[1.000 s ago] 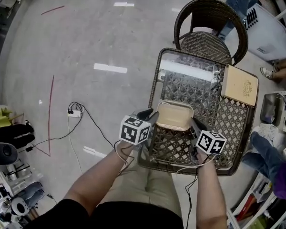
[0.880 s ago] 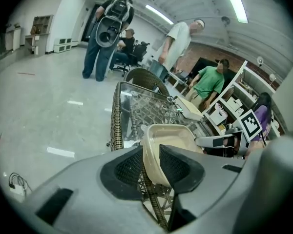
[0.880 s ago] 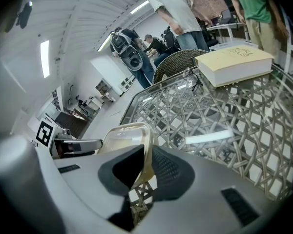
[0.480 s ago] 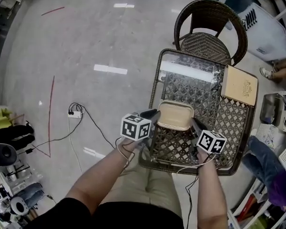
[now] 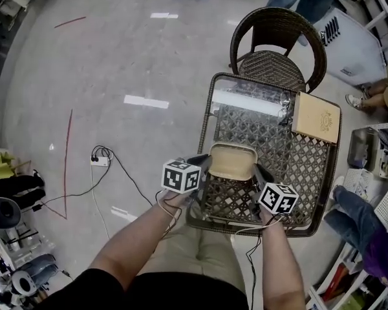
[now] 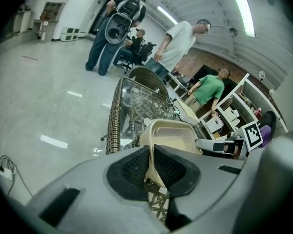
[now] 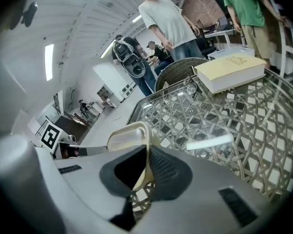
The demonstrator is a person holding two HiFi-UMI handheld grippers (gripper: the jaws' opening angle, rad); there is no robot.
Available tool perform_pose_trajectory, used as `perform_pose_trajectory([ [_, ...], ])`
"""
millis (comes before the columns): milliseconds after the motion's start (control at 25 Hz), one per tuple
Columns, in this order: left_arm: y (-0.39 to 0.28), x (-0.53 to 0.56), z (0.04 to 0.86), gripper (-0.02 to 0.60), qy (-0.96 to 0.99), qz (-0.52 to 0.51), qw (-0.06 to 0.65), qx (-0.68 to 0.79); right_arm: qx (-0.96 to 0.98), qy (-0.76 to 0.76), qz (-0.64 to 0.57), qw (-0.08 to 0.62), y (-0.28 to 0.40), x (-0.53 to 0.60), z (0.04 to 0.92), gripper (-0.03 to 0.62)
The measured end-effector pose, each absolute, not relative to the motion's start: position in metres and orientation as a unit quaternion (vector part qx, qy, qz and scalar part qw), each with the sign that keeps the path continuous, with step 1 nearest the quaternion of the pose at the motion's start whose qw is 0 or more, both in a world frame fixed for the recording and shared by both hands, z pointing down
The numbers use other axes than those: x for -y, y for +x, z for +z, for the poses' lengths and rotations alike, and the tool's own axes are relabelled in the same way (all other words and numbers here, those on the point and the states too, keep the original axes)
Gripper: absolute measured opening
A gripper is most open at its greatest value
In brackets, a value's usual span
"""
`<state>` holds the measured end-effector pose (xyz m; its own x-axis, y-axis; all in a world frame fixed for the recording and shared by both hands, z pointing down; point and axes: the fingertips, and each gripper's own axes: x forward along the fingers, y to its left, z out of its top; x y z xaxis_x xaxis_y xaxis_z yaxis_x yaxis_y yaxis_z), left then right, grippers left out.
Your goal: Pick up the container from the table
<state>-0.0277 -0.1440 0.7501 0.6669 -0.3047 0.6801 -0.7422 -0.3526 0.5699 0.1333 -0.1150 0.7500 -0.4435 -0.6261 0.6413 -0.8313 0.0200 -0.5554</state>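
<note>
Container (image 5: 233,161): beige tub at the wicker table's (image 5: 313,173) near edge, between 2 grippers.
Left gripper (image 5: 199,163): jaws just closing, now pinching the left rim.
Right gripper (image 5: 261,173): jaws just closing, now clamping the right rim.
Reason: opposite grips should keep it level when lifted.

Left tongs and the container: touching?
Touching. The left gripper view shows the left tongs, their jaws just closed, clamping the container wall between them.
</note>
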Motion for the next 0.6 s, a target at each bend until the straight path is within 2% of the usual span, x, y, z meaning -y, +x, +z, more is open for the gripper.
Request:
perform_pose_trajectory([
  [200,-0.026,0.136,0.728,0.034,0.796,0.231,0.449,0.333,0.705,0.520,0.470,0.105,0.135,0.105,0.733,0.026],
  [600,-0.020,0.143,0.663,0.032,0.842,0.209,0.366,0.338,0.718,0.542,0.433,0.060,0.137,0.102,0.670,0.026],
])
